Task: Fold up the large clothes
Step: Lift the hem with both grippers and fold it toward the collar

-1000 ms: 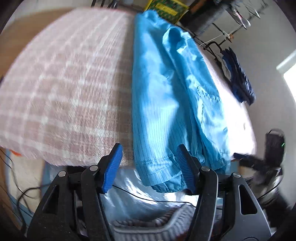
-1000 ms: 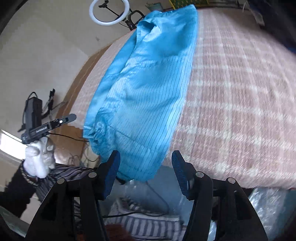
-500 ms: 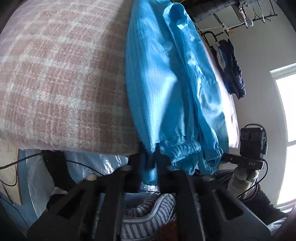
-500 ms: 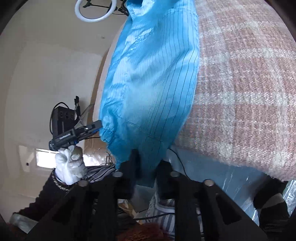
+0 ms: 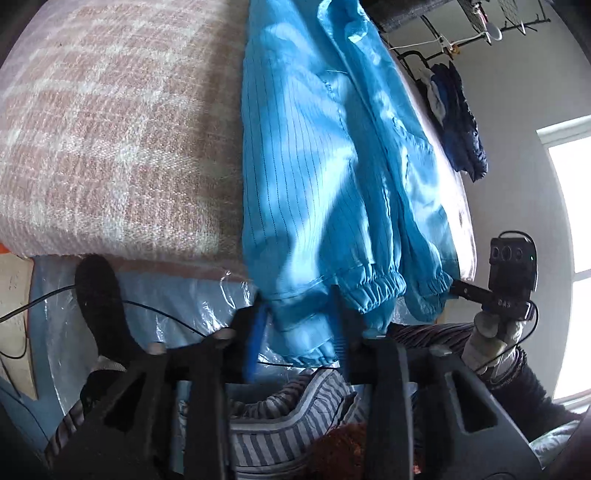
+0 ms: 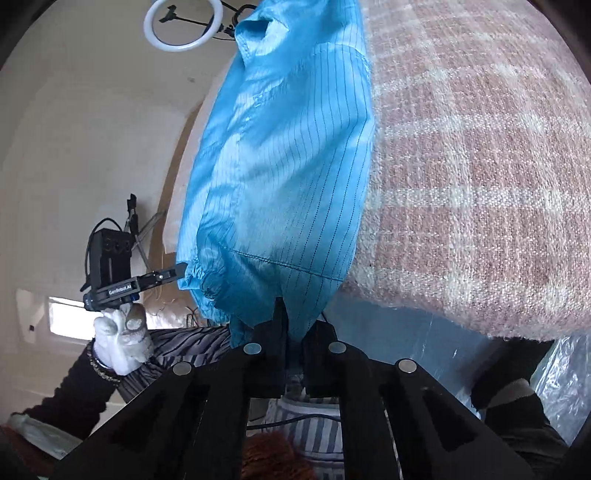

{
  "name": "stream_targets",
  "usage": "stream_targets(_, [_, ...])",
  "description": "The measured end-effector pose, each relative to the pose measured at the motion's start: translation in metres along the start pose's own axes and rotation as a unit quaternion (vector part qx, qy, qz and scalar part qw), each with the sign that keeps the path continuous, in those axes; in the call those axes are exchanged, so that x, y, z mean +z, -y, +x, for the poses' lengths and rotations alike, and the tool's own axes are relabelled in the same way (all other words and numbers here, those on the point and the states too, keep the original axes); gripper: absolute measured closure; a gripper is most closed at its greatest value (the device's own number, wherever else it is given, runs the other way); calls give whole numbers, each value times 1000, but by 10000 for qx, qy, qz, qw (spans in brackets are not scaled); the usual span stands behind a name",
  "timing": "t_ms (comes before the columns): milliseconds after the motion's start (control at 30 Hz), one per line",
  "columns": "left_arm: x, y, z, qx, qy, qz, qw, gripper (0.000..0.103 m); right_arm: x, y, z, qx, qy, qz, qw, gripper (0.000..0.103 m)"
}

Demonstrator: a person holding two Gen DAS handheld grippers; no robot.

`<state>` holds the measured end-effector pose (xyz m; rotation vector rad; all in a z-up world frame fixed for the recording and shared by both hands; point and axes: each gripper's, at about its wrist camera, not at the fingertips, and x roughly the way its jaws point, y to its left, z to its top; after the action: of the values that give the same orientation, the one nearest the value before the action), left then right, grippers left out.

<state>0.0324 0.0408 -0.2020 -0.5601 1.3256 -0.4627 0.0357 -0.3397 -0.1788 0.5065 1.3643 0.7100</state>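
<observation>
A large light-blue pinstriped garment (image 5: 325, 177) is laid lengthwise on a bed covered with a pink-and-white checked blanket (image 5: 110, 140). Its hem and elastic cuffs are draped over the bed's near edge, close to one near corner, with the wide checked area spread toward the opposite side.

The left gripper (image 5: 299, 332) is seen with its blue-padded jaws partly spread, having just been opening; the hanging hem is between them, but the pads are not seen pressing on it.

The right gripper (image 6: 293, 332) is seen with its jaws nearly pressed together, pinching the lower edge of the garment just below the bed's edge, after a slight opening.

A white-gloved hand (image 6: 123, 341) is seen holding the left gripper's handle. A ring light (image 6: 183, 25) is visible beyond the bed's far end, and dark clothes (image 5: 458, 122) are hung past its far side.
</observation>
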Motion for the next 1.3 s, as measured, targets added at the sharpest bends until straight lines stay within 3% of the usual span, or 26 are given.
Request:
stream_targets(67, [3,0,7,-65,10,-79,9999,57,-2,-7,6,-23,-2,-63,10000,77])
stream_targets(200, [4,3,25,-336,-109,-156,9993,58,3,-23,34,76,-135,-14,9999,75])
stream_targets(233, [2,5,29,-399,-158,-146,9990,66,4,-26,41,131,-201,0,9997,76])
stream_targets(300, [-2,15,37,-487,-263,-76,9984,81,4,-36,51,246,-299,-56,9992,92])
stream_targets(433, [-7,26,26,-669,-235,-6,9975,94,9,-53,53,506,-229,-118,9984,97])
stream_targets(600, [-6,45,7,-1131,-42,-84,9935,95,15,-59,45,818,3,169,9965,98])
stream_targets(700, [2,52,0,-1337,11,-164,9909,96,17,-60,48,727,-10,261,9970,98])
stream_targets(933, [27,62,-18,-1626,217,-268,9861,96,30,-60,39,1055,142,585,9926,98])
stream_targets(1100, [60,74,-30,-1773,482,-240,9827,96,61,-77,24,1137,409,487,9915,98])
stream_targets(1300, [115,75,-35,-1750,838,-391,9802,96,121,-87,14,933,759,299,9923,98])
